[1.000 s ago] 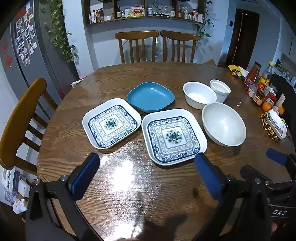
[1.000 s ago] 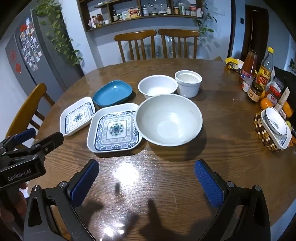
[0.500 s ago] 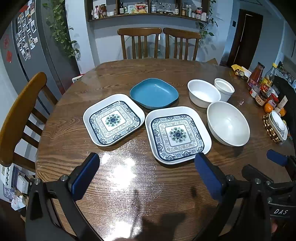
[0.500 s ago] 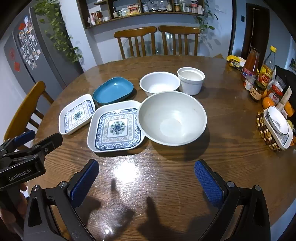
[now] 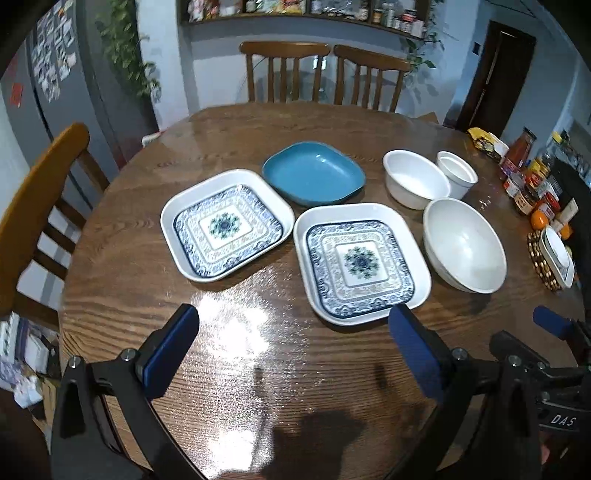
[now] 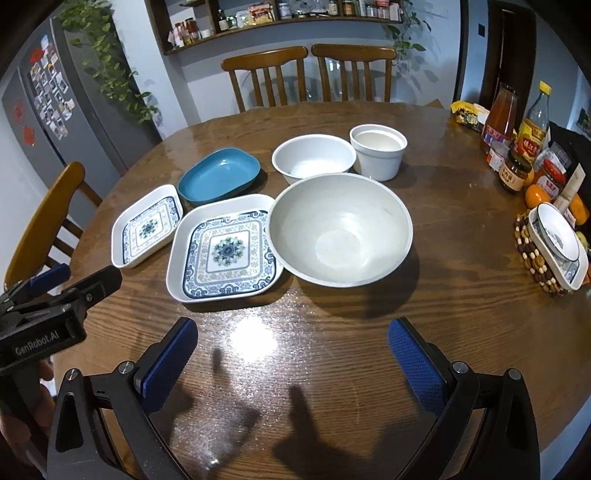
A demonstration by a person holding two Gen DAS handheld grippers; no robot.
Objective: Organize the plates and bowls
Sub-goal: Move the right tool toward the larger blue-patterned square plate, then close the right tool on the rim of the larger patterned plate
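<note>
You have a round wooden table (image 6: 461, 236) with two wooden chairs (image 6: 310, 74) at its far side. Jars and sauce bottles (image 6: 517, 140) stand along your right edge, near oranges (image 6: 537, 195). A grey fridge (image 6: 48, 110) carries photos; a wall shelf (image 6: 280, 14) holds jars.

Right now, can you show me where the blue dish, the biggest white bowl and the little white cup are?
blue dish (image 6: 218, 177), right wrist view, inner floor.
biggest white bowl (image 6: 340, 230), right wrist view, inside wall.
little white cup (image 6: 378, 158), right wrist view, outer side.
</note>
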